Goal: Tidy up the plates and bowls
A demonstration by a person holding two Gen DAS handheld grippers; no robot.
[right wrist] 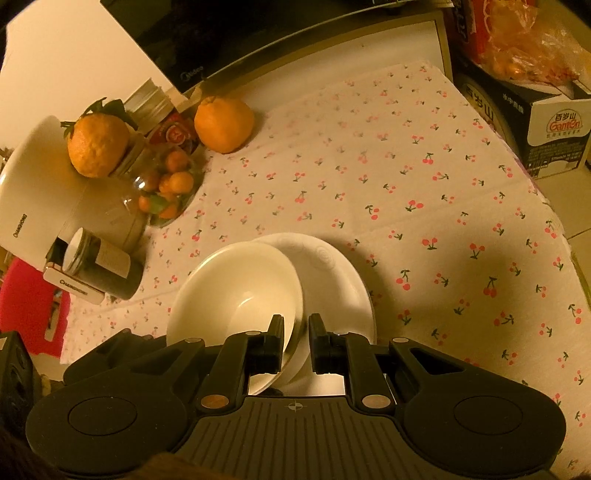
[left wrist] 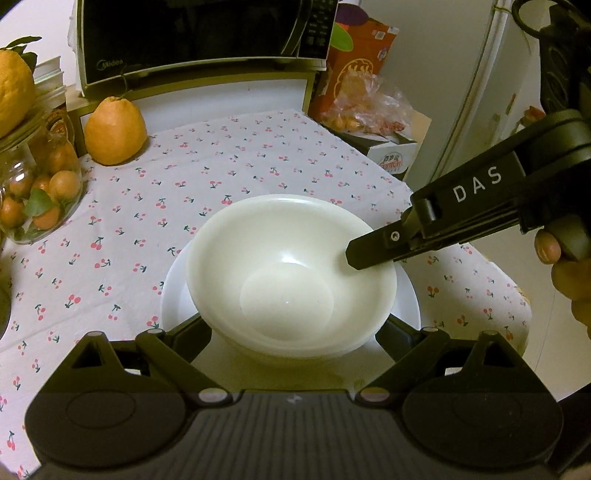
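A white bowl (left wrist: 291, 273) hangs tilted over a white plate (left wrist: 173, 295) on the cherry-print tablecloth. Layered rims at its underside suggest a second bowl nested beneath it. My right gripper (right wrist: 297, 332) is shut on the bowl's (right wrist: 236, 291) near rim, one finger inside and one outside; the left wrist view shows it (left wrist: 369, 254) reaching in from the right, held by a hand. The plate (right wrist: 332, 273) lies just right of the bowl. My left gripper (left wrist: 295, 332) stands open and wide on either side of the bowl's base, with its fingertips hidden behind the bowl.
A microwave (left wrist: 199, 33) stands at the back. A large orange fruit (left wrist: 114, 133) and a glass jar of small oranges (left wrist: 40, 184) sit at the left. A white kettle (right wrist: 37, 192) and a lidded jar (right wrist: 99, 266) stand beside them. Boxes and a bag (left wrist: 365, 107) crowd the right corner.
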